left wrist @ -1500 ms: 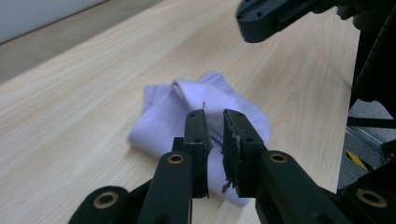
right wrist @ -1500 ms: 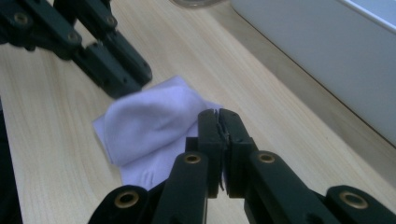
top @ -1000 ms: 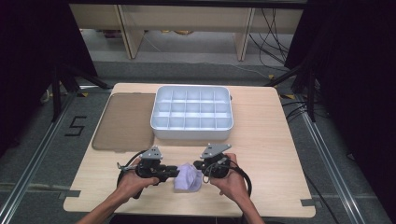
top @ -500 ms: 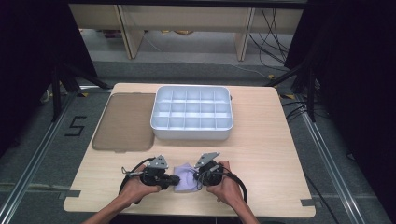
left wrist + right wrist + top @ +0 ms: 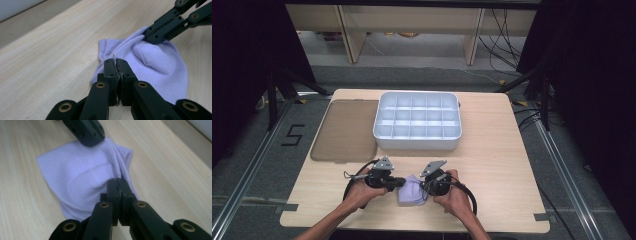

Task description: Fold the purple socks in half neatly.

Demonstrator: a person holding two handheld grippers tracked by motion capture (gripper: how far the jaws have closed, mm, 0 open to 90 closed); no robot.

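— Wooden table (image 5: 512,165) takes up the middle of the high view; what sits on it?

— Largest is the white compartment tray (image 5: 417,121) at upper centre, every cell bare as far as I can see. Just left of it lies a brown translucent lid (image 5: 346,129), flat on the wood.

— And the work itself?

— Low in the frame, between both hands: a small lilac sock (image 5: 410,189), crumpled on the tabletop, well apart from the tray.

— Are the tools on it?

— Yes. The left gripper (image 5: 116,60) has its jaws pressed together on a fold at the sock's edge, and the right gripper (image 5: 116,180) pinches the opposite edge the same way, its jaws meeting with cloth between them.

— How far along, then?

— Early, I judge. Both grips are taken, but the sock looks bunched rather than neatly folded, and nothing is in the tray. Folding or rolling it, then placing it in a cell, seems left.
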